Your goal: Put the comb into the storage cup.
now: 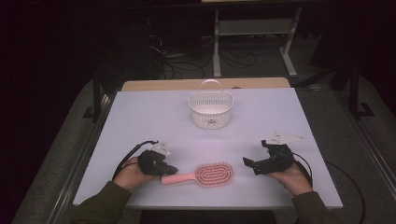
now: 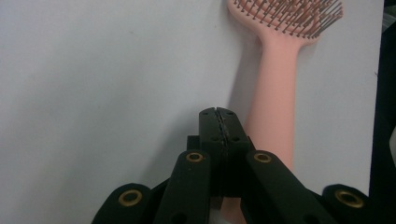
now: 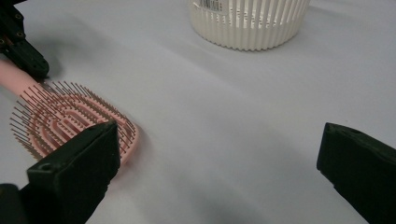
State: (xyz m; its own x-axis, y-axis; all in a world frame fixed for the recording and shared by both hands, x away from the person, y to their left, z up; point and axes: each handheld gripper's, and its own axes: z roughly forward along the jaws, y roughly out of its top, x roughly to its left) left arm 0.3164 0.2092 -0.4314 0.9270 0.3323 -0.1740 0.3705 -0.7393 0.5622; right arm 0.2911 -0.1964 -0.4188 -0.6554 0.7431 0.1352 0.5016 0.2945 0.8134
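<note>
Left tongs [image 2: 218,112] pressed together beside smooth pink bristled hairbrush [image 1: 205,174]; right tongs [image 3: 219,163] wide; ribbed white basket [image 1: 210,111] beyond.

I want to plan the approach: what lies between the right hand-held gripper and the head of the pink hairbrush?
Nothing: in the high view, bare white table separates the right hand-held gripper from the pink hairbrush.
</note>
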